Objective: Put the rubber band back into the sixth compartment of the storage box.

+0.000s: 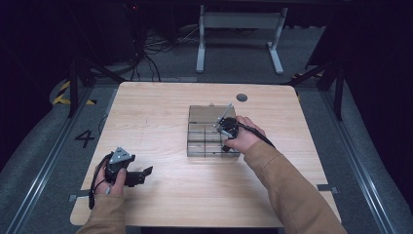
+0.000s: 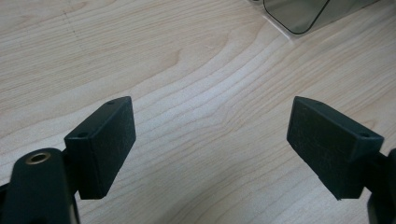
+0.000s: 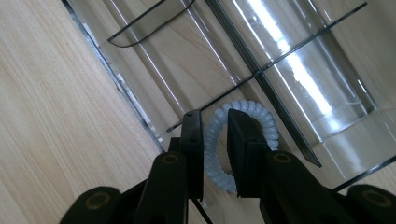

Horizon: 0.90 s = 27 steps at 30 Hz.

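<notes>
1. The left gripper [image 1: 141,174] rests on the near left of the table [image 1: 160,112], jaws wide apart with only bare wood between them, likely parked out of the way.
2. The clear divided organizer [image 1: 202,114] sits mid-table, where the right hand can reach it.
3. The right gripper [image 3: 215,140] dips into a near-right compartment, jaws narrowly apart around one side of a pale spiral hair tie [image 3: 254,114]; whether the pads press on the coil is hard to judge.
</notes>
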Tool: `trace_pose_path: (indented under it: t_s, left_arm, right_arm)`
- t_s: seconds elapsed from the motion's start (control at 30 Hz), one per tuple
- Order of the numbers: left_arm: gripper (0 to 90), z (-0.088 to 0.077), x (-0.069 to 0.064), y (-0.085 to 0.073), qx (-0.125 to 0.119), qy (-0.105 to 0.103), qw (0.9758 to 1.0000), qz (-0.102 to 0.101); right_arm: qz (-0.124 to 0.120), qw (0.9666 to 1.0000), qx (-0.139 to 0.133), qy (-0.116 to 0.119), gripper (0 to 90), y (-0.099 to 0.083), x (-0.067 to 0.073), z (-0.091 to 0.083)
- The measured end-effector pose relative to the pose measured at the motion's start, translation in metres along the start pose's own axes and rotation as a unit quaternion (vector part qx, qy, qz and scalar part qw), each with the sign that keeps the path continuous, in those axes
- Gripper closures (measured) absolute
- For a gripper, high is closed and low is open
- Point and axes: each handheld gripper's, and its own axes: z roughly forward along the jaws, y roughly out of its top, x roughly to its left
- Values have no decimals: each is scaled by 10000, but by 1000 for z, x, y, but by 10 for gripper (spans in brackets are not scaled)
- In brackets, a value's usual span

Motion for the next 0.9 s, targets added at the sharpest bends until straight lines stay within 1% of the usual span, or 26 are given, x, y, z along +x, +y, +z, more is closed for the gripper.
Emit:
trace_pose_path:
  t_s: [0.3, 0.5, 0.63, 0.7, 0.77, 0.9]
  left_arm:
    - [162, 0, -1, 0, 4, 2, 10000, 1]
    - [162, 0, 0, 0, -10, -2, 10000, -8]
    - [162, 0, -1, 0, -3, 8, 10000, -6]
    - [162, 0, -1, 0, -2, 7, 10000, -5]
    - [163, 0, -1, 0, -4, 5, 10000, -10]
    - [162, 1, -1, 1, -10, -13, 10000, 2]
  right_arm:
    - [63, 9999, -128, 40, 734, -2, 0, -3]
    - [140, 9996, -233, 33, 728, -3, 0, -6]
    - [135, 9993, -349, 35, 723, -4, 0, -12]
    - [175, 9990, -415, -13, 721, -4, 1, -19]
    - [186, 9988, -458, 5, 719, -5, 1, -20]
    - [210, 9980, -592, -6, 712, -8, 2, -29]
